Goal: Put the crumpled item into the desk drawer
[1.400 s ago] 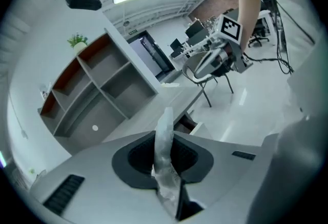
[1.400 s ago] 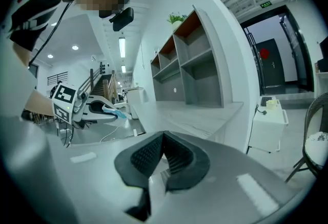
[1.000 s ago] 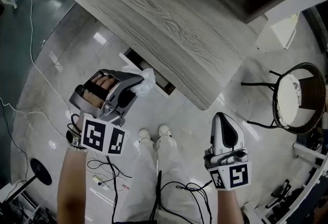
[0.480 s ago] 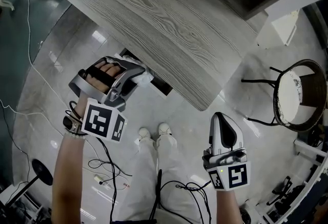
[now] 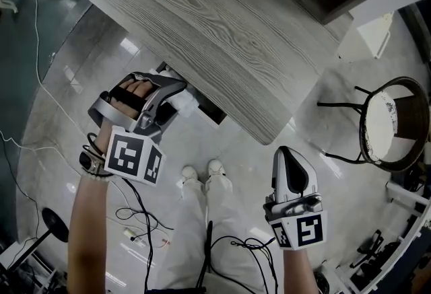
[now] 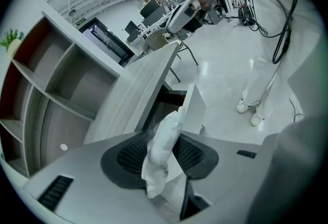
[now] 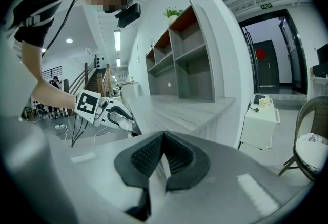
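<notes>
My left gripper [image 5: 176, 94] is at the open desk drawer [image 5: 205, 109], just under the edge of the grey wood desk top [image 5: 222, 30]. Its jaws are opening, and the crumpled white item [image 5: 186, 105] stands loose between them. In the left gripper view the crumpled item [image 6: 161, 154] hangs between the spread pads [image 6: 197, 155], over the dark drawer opening [image 6: 165, 102] and beside the white drawer front [image 6: 193, 110]. My right gripper [image 5: 291, 166] is held low at the right, shut and with nothing in it; its pads [image 7: 177, 159] meet.
A wicker chair [image 5: 394, 128] with a white cushion stands at the right, and a small white cabinet [image 5: 363, 40] behind it. Cables [image 5: 138, 222] trail over the glossy floor by the person's feet [image 5: 202, 175]. An open shelf unit [image 7: 189, 59] rises behind the desk.
The left gripper has moved up and left to the drawer mouth with the crumpled item, and its jaws have spread apart. The right gripper has hardly moved.
</notes>
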A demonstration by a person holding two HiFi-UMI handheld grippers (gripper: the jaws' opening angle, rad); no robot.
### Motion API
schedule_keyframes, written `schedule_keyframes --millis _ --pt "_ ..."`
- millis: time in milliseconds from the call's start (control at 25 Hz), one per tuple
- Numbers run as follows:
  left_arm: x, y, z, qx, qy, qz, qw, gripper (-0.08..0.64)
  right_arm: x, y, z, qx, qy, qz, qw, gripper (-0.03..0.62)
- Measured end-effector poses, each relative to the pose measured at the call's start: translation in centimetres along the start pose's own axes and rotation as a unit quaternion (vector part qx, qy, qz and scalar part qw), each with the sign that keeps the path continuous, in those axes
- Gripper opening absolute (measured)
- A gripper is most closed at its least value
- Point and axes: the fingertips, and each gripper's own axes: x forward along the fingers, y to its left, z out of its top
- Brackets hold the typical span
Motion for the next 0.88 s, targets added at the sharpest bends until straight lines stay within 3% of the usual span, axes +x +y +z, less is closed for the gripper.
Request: schedule_keyframes --millis 480,560,720,880 --pt "-1.0 1.2 0.5 -0.052 -0.018 0.029 0.9981 0.156 0.2 0.5 -0.2 0.004 0.002 0.004 1.000 0.009" --pt "-1.4 1.2 0.5 -0.076 -0.025 0.036 0.9962 0.156 0.3 0.6 0.0 -0.003 0.000 0.006 1.000 0.009" --pt "-3.1 1.6 0.9 -0.155 -0.058 0.065 0.9841 0.104 0.5 1.5 0.9 -0.023 -0.004 0.018 1.000 0.009" --pt "-6.0 2.9 1.2 -0.232 -0.089 0.108 0.9626 0.048 0.8 2.9 3.3 -0.047 -0.019 0.034 0.998 0.009"
